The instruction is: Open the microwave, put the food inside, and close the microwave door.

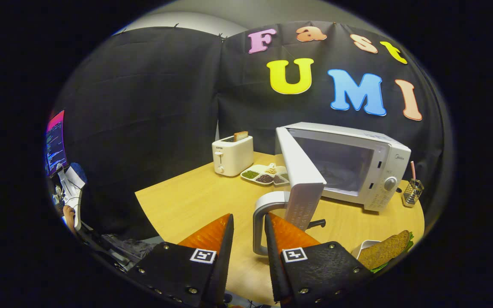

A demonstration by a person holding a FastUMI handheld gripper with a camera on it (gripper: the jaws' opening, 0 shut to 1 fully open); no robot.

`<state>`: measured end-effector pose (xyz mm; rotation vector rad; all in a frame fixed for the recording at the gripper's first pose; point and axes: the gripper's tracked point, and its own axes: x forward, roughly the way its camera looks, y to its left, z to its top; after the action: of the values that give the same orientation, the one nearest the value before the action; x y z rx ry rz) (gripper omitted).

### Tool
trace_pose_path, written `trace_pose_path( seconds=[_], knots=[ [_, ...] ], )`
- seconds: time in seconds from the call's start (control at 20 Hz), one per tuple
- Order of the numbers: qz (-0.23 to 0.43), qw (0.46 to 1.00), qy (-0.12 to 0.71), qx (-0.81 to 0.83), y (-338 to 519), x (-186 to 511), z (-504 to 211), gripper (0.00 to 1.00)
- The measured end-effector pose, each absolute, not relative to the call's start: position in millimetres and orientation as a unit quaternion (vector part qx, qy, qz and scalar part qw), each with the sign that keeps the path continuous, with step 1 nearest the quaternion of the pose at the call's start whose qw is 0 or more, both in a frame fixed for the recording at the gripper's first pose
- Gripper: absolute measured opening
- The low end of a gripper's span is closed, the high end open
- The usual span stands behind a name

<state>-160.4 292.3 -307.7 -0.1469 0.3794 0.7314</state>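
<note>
The white microwave (357,167) stands on the wooden table (195,196) with its door (300,171) swung wide open toward me, showing the empty cavity. The door's grey handle (258,226) stands upright between my fingers, close to the right one and apart from the left one. My gripper (249,216) is open. The food, a brown-bread sandwich (385,249) with green leaves on a white dish (363,247), lies on the table to the right of my right finger and in front of the microwave.
A white toaster (232,156) with a slice of toast stands behind the door to the left. Beside it is a divided tray (265,174) of beans. A wire holder (412,191) stands right of the microwave. A monitor (54,143) and a person's hand (69,214) are off the table's left edge.
</note>
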Motion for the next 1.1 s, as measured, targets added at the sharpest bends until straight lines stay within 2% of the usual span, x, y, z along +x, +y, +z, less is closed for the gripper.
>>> trace_pose_path(
  seconds=[0.3, 0.85, 1.1],
  knots=[
    [0.365, 0.910, 0.176, -0.090, 345.4, -178.8, -316.7, 0.42],
    [0.471, 0.865, 0.159, -0.068, 447.6, -201.3, -317.5, 0.42],
    [0.525, 0.840, 0.137, -0.028, 444.7, -210.2, -254.9, 0.42]
  ],
)
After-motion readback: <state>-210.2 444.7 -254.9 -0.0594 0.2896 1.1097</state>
